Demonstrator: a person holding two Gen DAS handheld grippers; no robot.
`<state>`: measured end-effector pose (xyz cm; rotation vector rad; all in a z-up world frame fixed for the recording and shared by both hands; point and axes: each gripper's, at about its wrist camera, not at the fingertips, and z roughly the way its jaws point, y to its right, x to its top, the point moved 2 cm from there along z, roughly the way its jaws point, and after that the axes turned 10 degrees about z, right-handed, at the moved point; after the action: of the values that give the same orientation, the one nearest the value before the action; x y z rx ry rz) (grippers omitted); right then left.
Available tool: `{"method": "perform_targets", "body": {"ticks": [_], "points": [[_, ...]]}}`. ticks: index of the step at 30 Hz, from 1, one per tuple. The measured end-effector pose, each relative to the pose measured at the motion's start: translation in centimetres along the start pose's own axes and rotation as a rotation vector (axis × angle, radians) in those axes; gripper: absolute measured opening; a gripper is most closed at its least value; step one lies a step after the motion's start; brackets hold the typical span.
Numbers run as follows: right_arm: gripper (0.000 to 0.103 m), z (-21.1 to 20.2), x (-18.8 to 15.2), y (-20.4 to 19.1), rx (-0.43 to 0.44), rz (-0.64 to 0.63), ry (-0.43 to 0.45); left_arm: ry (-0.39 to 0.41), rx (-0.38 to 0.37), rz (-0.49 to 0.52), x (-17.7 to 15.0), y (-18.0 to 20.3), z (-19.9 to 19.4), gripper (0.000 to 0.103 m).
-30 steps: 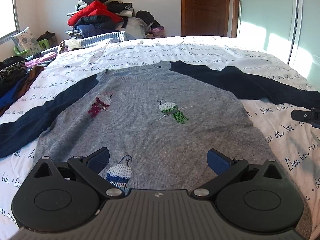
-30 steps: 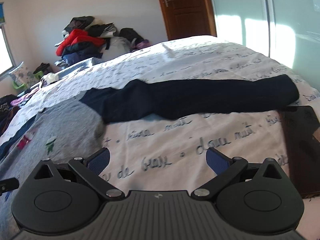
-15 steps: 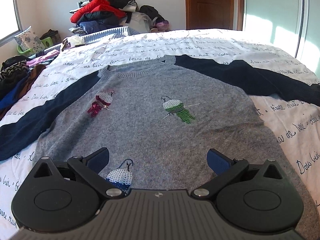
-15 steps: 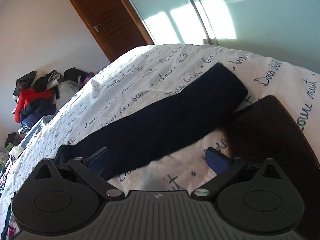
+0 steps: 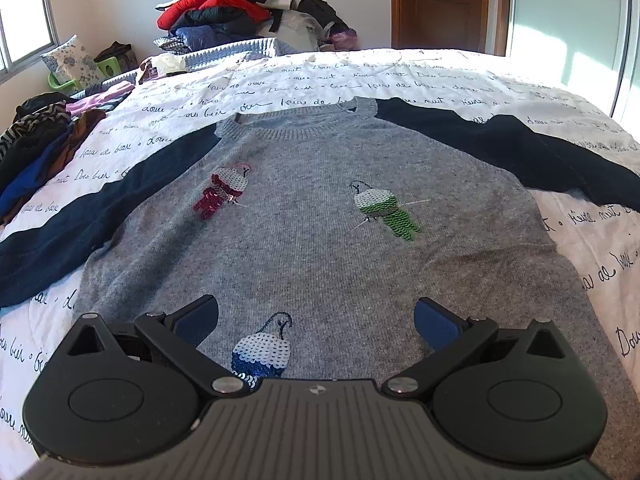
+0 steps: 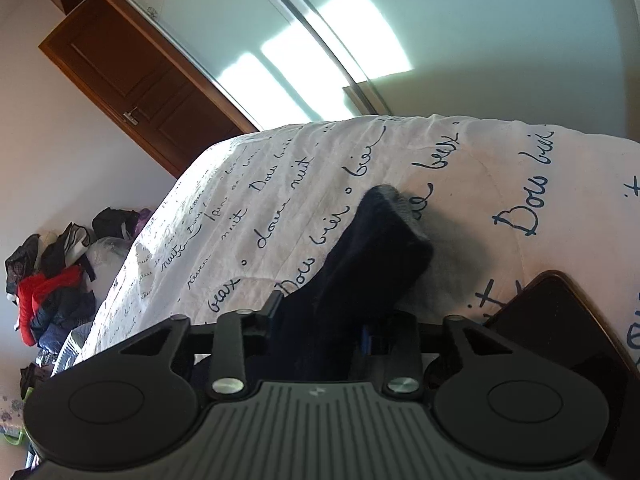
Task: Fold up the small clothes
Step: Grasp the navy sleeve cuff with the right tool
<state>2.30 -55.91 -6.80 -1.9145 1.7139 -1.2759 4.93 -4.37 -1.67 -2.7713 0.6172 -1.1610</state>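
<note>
The grey sweater (image 5: 320,248) lies flat on the bed (image 5: 400,76), navy sleeves outstretched. The right hand-held gripper (image 6: 320,332) is closing on one sleeve's cuff end (image 6: 360,264) (fabric between its jaws), while the left hand-held gripper (image 5: 316,320) hovers spread wide above the hem.

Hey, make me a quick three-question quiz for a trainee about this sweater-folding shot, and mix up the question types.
1. True or false: the left gripper is clamped on the grey sweater.
2. What lies between the right gripper's closing jaws? A) the navy sleeve B) a red jacket C) a pillow
3. How many sequin birds show on the sweater's front?

Key:
1. False; its jaws are open above the hem, gripping nothing.
2. A, near the cuff.
3. Three: red, green, blue.
</note>
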Motion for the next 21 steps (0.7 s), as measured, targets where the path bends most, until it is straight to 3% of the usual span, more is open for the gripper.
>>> {"method": "perform_targets", "body": {"ticks": [5, 11, 21], "points": [[0.013, -0.8, 0.0, -0.5, 0.038, -0.025, 0.013, 0.008, 0.004, -0.008, 0.1, -0.4, 0.1, 0.103], [0.012, -2.8, -2.4, -5.2, 0.130, -0.222, 0.018, 0.003, 0.037, -0.032, 0.5, -1.6, 0.7, 0.103], [0.012, -4.5, -9.6, -12.4, 0.259, -0.503, -0.030, -0.018, 0.126, -0.059, 0.5, -3.4, 1.2, 0.103]]}}
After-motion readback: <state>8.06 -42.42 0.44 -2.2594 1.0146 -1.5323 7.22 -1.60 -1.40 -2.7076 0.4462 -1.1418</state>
